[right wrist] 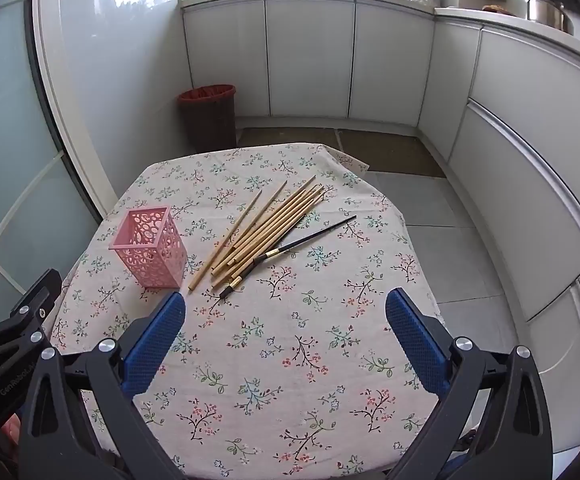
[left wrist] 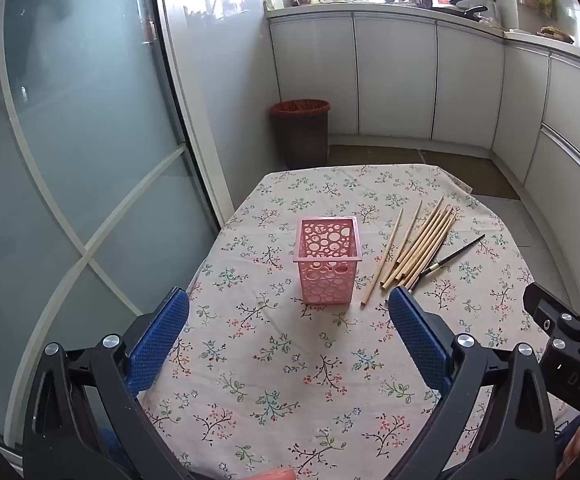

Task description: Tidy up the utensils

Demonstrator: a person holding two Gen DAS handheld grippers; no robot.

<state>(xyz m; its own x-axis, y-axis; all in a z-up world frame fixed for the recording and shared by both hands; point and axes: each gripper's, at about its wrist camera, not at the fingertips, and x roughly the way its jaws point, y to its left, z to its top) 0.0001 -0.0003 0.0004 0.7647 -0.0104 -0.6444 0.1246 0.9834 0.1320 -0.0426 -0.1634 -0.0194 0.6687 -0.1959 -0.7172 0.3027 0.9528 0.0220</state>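
A pink perforated holder (left wrist: 327, 261) stands upright and empty on the floral tablecloth; it also shows in the right wrist view (right wrist: 150, 246). To its right lie several wooden chopsticks (left wrist: 414, 246) in a loose bundle (right wrist: 262, 228), with a thin black brush (left wrist: 448, 260) beside them (right wrist: 290, 246). My left gripper (left wrist: 288, 322) is open and empty, above the table in front of the holder. My right gripper (right wrist: 286, 326) is open and empty, in front of the chopsticks.
The small table (right wrist: 250, 360) has a floral cloth. A dark bin with a red liner (left wrist: 302, 132) stands on the floor beyond it. White cabinets (right wrist: 310, 56) curve along the back and right. A glass door (left wrist: 70, 140) is at the left.
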